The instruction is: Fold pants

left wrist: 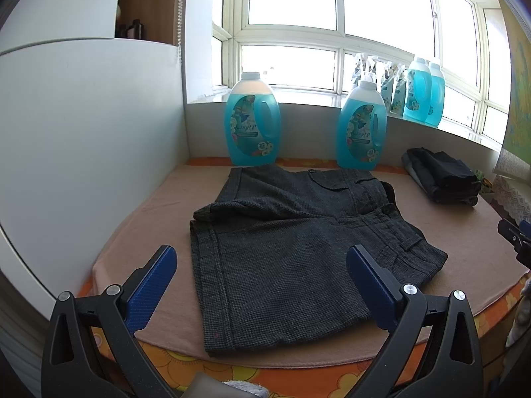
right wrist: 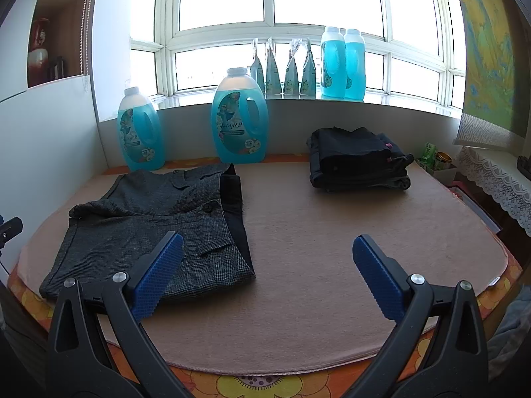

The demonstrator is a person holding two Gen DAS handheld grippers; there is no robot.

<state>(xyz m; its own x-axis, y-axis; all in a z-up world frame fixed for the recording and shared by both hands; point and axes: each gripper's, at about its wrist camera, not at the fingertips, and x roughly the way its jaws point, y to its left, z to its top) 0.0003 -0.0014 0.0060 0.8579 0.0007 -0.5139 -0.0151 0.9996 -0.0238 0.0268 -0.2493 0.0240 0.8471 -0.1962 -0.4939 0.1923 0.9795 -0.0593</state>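
Dark grey checked pants [left wrist: 292, 252] lie spread on the pink mat [left wrist: 146, 219], waistband to the right, with the far leg partly rumpled over. They also show at the left in the right wrist view [right wrist: 149, 229]. My left gripper [left wrist: 262, 262] is open and empty, held above the near leg hem. My right gripper [right wrist: 267, 252] is open and empty, above the mat just right of the waistband; its left finger overlaps the pants' near corner in view.
A stack of folded dark clothes [right wrist: 358, 159] sits at the mat's back right. Two blue detergent jugs [right wrist: 239, 119] [right wrist: 141, 132] stand behind the pants. More bottles and pouches [right wrist: 341, 63] line the windowsill. A white panel [left wrist: 83, 132] borders the left.
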